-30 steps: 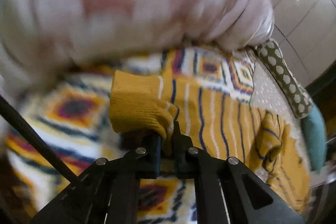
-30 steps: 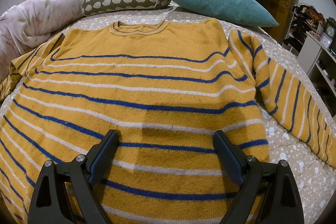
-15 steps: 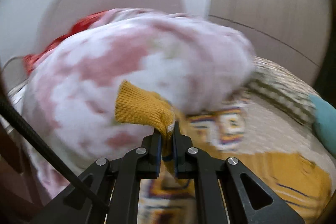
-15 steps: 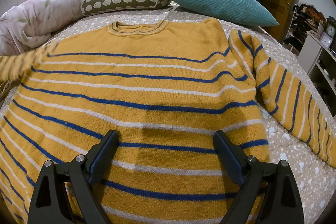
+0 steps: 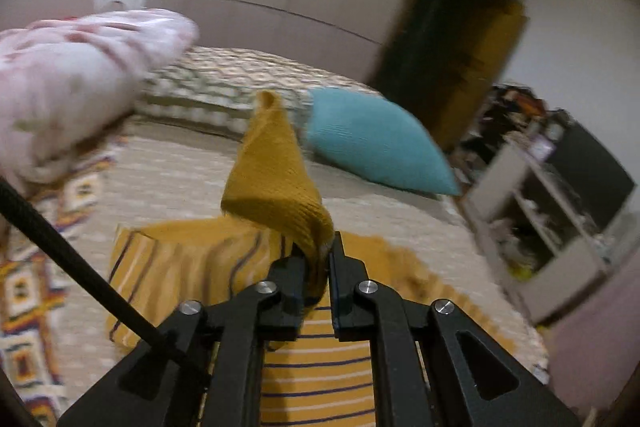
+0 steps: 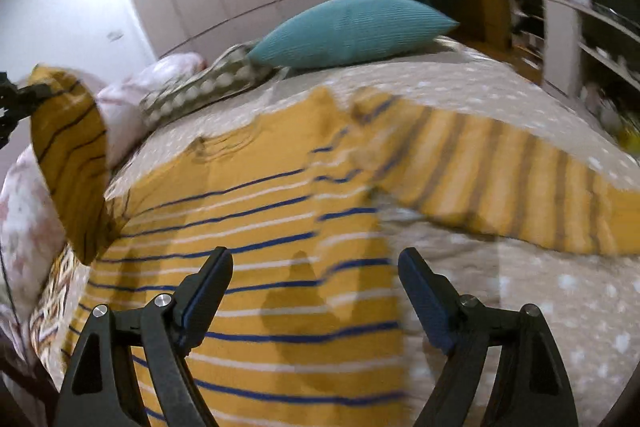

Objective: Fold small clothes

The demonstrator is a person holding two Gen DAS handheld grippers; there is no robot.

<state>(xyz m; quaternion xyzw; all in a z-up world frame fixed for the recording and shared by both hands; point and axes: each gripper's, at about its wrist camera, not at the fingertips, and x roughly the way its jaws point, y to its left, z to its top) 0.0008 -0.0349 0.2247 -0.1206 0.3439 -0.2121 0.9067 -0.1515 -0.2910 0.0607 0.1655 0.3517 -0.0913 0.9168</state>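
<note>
Dotted bedspread (image 6: 460, 99) w/ ribbed-knit striped sweater (image 6: 280, 267), cuff (image 5: 276, 187) upright.

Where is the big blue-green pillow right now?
In the right wrist view the teal ribbed pillow lies at the far end of the bed, right of the olive spotted cushion, beyond the yellow striped sweater.

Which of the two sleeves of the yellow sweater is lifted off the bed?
The sleeve at the picture's left, its cuff clamped in the left gripper. The other sleeve lies flat on the bedspread.

both tongs (image 5: 318, 267) (image 6: 312, 291) are black angular frames with silver screws; blue-faced pads (image 6: 416, 291); a black cable (image 5: 80, 267).
</note>
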